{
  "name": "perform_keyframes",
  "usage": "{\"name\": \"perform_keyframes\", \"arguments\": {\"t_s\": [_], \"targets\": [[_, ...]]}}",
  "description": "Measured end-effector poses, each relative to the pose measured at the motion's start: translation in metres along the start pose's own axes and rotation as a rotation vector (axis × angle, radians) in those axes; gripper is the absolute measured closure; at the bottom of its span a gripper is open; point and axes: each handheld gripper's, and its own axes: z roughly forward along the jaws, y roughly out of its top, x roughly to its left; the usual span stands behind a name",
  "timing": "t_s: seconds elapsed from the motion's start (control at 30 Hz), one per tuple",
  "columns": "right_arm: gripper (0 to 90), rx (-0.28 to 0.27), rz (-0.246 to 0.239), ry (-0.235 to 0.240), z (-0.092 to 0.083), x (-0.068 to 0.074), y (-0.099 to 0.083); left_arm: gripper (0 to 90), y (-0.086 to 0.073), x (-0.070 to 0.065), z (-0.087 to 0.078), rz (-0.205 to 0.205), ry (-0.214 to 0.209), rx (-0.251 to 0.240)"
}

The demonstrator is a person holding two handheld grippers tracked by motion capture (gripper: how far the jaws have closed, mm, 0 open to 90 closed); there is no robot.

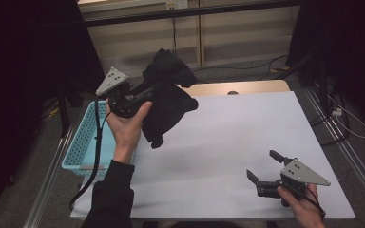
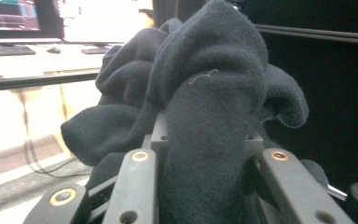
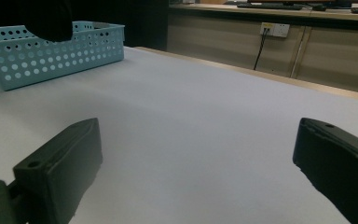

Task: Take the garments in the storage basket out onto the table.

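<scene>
Right tool point(image 1: 262, 167) wide open, empty, low over table point(image 1: 228, 142); left tool point(image 1: 145, 90) clamps black cloth point(image 1: 167, 105), bunched, hanging lengthwise downward

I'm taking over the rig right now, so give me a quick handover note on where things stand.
Left gripper: shut on the black cloth, held up in the air beside the blue basket.
Right gripper: open, holding nothing, low over the white table.
Done: cloth picked up.
Left: probably lower it into the basket and release; the cloth is not in it yet.
</scene>
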Motion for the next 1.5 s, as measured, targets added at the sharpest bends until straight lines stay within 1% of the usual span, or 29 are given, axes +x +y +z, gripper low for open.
{"name": "perform_keyframes", "arguments": {"t_s": [0.17, 0.23, 0.3, 0.43, 0.53, 0.73, 0.8, 0.9, 0.93, 1.0, 1.07, 1.2, 1.33, 1.37, 1.4, 1.43, 1.5], "targets": [[0.6, 0.001, -0.001, -0.001, -0.001, 0.000, 0.000, 68.6, -0.013, -0.010, 0.018, 0.000, -0.031, 0.035], [0.6, 0.000, -0.002, 0.001, -0.001, 0.000, 0.000, 68.6, -0.017, -0.012, 0.023, -0.011, -0.040, 0.046], [0.6, 0.001, -0.001, 0.001, -0.001, 0.000, 0.000, 68.6, -0.022, -0.014, 0.027, -0.007, -0.040, 0.063], [0.6, 0.001, -0.002, 0.002, -0.001, 0.000, 0.000, 68.5, -0.031, -0.017, 0.035, -0.007, -0.059, 0.085], [0.6, 0.001, -0.005, 0.006, 0.000, 0.000, 0.000, 68.4, -0.038, -0.020, 0.040, -0.006, -0.062, 0.103], [0.5, 0.001, 0.003, 0.007, -0.001, 0.001, 0.000, 68.3, -0.052, -0.024, 0.053, -0.017, -0.079, 0.142], [0.5, 0.004, 0.001, 0.005, -0.001, 0.000, 0.000, 68.2, -0.058, -0.026, 0.057, -0.012, -0.084, 0.163], [0.5, 0.004, 0.001, 0.005, -0.001, 0.000, 0.000, 68.2, -0.069, -0.028, 0.062, -0.021, -0.100, 0.185], [0.5, 0.004, 0.001, 0.007, -0.001, 0.001, 0.000, 68.2, -0.072, -0.028, 0.064, -0.013, -0.095, 0.206], [0.6, 0.004, -0.001, 0.009, -0.001, 0.001, 0.000, 68.0, -0.079, -0.029, 0.068, -0.020, -0.102, 0.224], [0.6, 0.005, 0.000, 0.010, -0.001, 0.001, 0.000, 68.0, -0.084, -0.030, 0.070, -0.015, -0.099, 0.245], [0.5, 0.008, -0.007, 0.011, 0.000, 0.001, -0.001, 67.9, -0.096, -0.028, 0.076, -0.032, -0.100, 0.275], [0.5, 0.008, -0.005, 0.015, 0.000, 0.002, -0.001, 67.8, -0.107, -0.031, 0.083, -0.031, -0.106, 0.306], [0.5, 0.008, -0.005, 0.014, 0.000, 0.002, -0.001, 67.8, -0.110, -0.032, 0.085, -0.026, -0.113, 0.312], [0.5, 0.008, -0.005, 0.012, 0.000, 0.002, -0.001, 67.8, -0.113, -0.033, 0.087, -0.015, -0.115, 0.326], [0.5, 0.008, -0.005, 0.012, 0.000, 0.002, -0.001, 67.8, -0.116, -0.034, 0.088, -0.020, -0.111, 0.332], [0.6, 0.008, -0.008, 0.011, 0.000, 0.001, -0.001, 67.6, -0.122, -0.035, 0.089, -0.015, -0.111, 0.342]]}}
